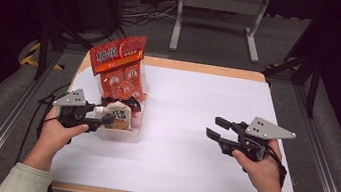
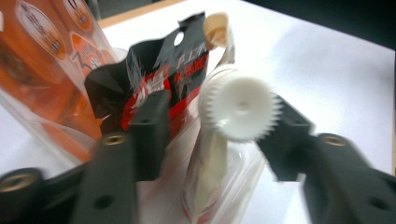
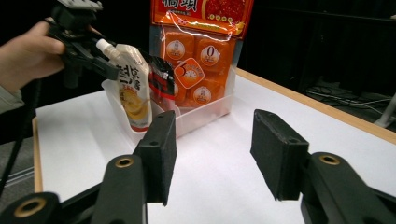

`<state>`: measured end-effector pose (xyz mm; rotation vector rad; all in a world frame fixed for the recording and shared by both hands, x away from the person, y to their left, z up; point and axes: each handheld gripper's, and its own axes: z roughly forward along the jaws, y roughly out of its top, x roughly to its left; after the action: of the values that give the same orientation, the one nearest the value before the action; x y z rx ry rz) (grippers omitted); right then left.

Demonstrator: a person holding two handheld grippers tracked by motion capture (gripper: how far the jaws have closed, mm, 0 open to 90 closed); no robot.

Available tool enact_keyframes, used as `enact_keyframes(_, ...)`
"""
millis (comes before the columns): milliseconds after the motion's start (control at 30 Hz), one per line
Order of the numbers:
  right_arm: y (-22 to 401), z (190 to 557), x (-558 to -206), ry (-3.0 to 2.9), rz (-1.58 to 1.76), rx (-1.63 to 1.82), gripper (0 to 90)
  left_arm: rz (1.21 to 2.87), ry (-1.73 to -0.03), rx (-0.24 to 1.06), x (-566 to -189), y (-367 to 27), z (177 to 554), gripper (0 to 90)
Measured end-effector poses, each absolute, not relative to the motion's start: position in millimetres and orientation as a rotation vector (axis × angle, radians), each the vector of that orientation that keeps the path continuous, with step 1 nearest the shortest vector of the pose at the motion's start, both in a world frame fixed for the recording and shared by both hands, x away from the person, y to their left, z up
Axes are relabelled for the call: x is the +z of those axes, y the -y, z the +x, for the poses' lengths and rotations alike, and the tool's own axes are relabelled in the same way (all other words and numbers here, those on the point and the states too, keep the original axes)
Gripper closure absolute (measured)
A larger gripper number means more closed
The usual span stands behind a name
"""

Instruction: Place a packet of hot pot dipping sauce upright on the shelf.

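Spout pouch (image 3: pixel 130 88) upright in clear bin (image 3: pixel 205 114); left gripper (image 2: pixel 219 126) jaws apart around white cap; orange pack reads "0".

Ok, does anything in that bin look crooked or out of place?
Nothing is spilled or damaged. The orange pack is far taller than the clear bin and leans back over its far end. The spout pouch stands upright at the near end, its white cap between the open jaws of the left hand-held gripper.

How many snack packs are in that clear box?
3: the big orange pack standing at the back, a small black packet in the middle, and the spouted pouch in front. Others may be hidden.
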<state>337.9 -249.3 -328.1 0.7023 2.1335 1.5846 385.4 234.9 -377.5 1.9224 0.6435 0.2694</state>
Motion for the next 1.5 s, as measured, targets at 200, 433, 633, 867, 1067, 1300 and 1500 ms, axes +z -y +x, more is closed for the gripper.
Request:
enact_keyframes(200,255.3,337.5,-327.8,-2.088,0.715,1.584,39.5,1.923,-0.686,0.369,-371.5,-246.9,360.6,19.7)
enact_keyframes(433,272.3,332.9,-330.3,-2.061,0.754,1.554,37.1,1.875,-0.717,0.438,-364.2,-262.1,334.8,8.0)
enact_keyframes(633,285.5,329.6,-336.2,-2.045,0.800,1.536,35.0,1.865,-0.755,0.438,-368.6,-269.8,317.8,5.7)
enact_keyframes(867,302.4,324.8,-348.1,-2.020,0.871,1.523,31.1,1.838,-0.795,0.429,-382.0,-278.9,307.2,5.4)
enact_keyframes(1067,313.5,318.7,-367.8,-2.003,0.914,1.502,28.2,1.809,-0.848,0.405,-401.9,-284.1,305.2,5.3)
enact_keyframes(1300,324.9,315.8,-390.8,-1.999,0.957,1.480,26.8,1.811,-0.875,0.398,-419.7,-282.6,309.5,5.3)
enact_keyframes(1500,329.2,316.3,-406.4,-1.999,0.986,1.463,26.8,1.787,-0.881,0.422,-435.5,-273.7,314.3,5.6)
